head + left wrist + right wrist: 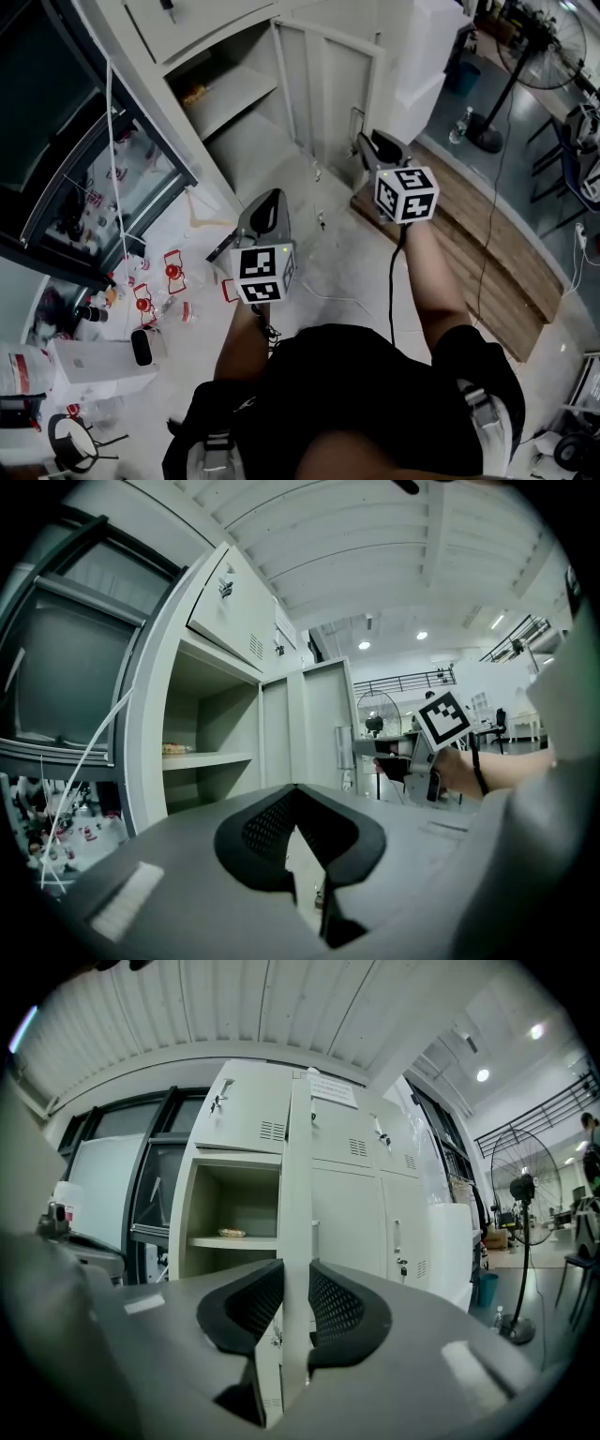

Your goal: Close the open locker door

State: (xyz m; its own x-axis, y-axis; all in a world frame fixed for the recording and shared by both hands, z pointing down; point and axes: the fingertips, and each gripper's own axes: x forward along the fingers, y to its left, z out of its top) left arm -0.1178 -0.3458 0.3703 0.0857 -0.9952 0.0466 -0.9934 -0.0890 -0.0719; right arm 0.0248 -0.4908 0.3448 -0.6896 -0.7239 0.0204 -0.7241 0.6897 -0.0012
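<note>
the pale grey metal locker door (298, 1176), wide open, is clamped by its edge in the jaws of the right gripper (296, 1279); those of the left gripper (294, 797) are together, empty. closing is not yet done.

My left gripper (294, 797), jaws together and empty, faces the open pale-grey metal locker door (317, 731), right gripper (359, 748) at its edge.
</note>
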